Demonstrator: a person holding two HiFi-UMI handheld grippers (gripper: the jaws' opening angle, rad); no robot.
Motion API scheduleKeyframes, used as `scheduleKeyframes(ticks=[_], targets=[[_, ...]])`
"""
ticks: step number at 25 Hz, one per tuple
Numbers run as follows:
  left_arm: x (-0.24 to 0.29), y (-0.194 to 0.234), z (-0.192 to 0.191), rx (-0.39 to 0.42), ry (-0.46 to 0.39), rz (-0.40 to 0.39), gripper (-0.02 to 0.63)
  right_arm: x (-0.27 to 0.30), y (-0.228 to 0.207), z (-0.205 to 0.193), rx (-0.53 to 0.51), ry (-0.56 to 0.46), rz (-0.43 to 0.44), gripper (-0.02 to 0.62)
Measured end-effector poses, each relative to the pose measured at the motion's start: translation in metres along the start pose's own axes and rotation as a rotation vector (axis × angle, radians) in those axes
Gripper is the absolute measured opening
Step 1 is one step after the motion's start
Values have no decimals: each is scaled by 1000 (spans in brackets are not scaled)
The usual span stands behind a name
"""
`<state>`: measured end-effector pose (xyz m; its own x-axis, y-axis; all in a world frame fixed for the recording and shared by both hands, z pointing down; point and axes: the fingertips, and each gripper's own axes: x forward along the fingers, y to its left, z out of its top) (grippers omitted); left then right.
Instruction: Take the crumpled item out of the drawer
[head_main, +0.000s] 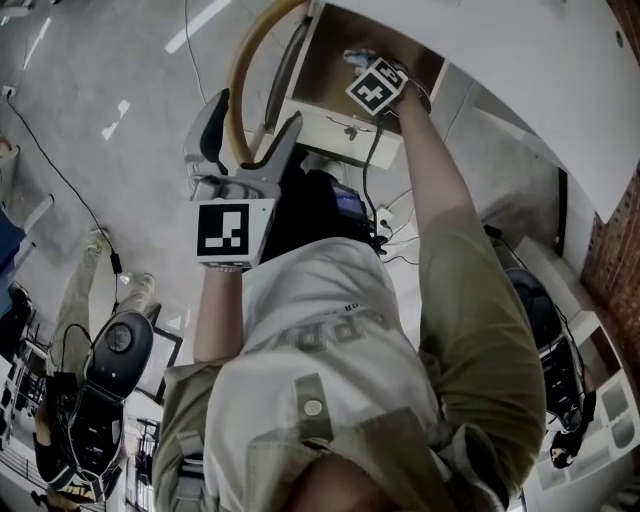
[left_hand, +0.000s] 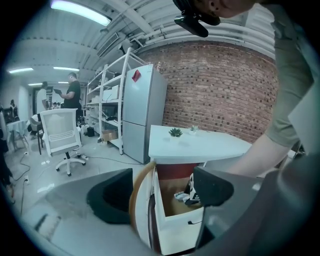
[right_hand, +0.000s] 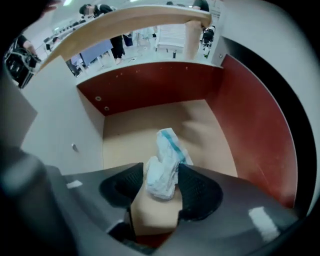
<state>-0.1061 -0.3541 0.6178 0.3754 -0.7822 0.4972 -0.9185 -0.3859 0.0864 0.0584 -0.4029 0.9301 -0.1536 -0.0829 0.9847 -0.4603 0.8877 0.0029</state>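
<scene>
The crumpled item (right_hand: 164, 167), a white wad with a blue-green stripe, lies on the pale wooden floor of the open drawer (right_hand: 130, 135). My right gripper (right_hand: 161, 186) reaches down into the drawer, its two dark pads pressing the wad's lower end from both sides. In the head view only its marker cube (head_main: 377, 86) shows above the drawer (head_main: 340, 130). My left gripper (head_main: 245, 150) hangs outside the drawer, to its left, open and holding nothing. The left gripper view looks between those spread jaws at the drawer's white front (left_hand: 175, 227) and the wad (left_hand: 182, 198) inside.
Dark red walls (right_hand: 250, 130) close in the drawer's back and right side. A white desk top (left_hand: 200, 145) overhangs it. A tan-edged panel (head_main: 245, 70) stands beside the drawer's left. Cables (head_main: 390, 215) lie on the floor below. A fridge (left_hand: 142, 110) and an office chair (left_hand: 60, 132) stand farther off.
</scene>
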Motion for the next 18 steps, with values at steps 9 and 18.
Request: scheduleKeyframes(ticks=[9, 18], targets=[[44, 8, -9, 3, 46, -21, 383, 18, -36, 1, 62, -12, 46, 106], [-11, 6, 10, 27, -5, 15, 383, -78, -15, 26, 188, -234, -9, 100]])
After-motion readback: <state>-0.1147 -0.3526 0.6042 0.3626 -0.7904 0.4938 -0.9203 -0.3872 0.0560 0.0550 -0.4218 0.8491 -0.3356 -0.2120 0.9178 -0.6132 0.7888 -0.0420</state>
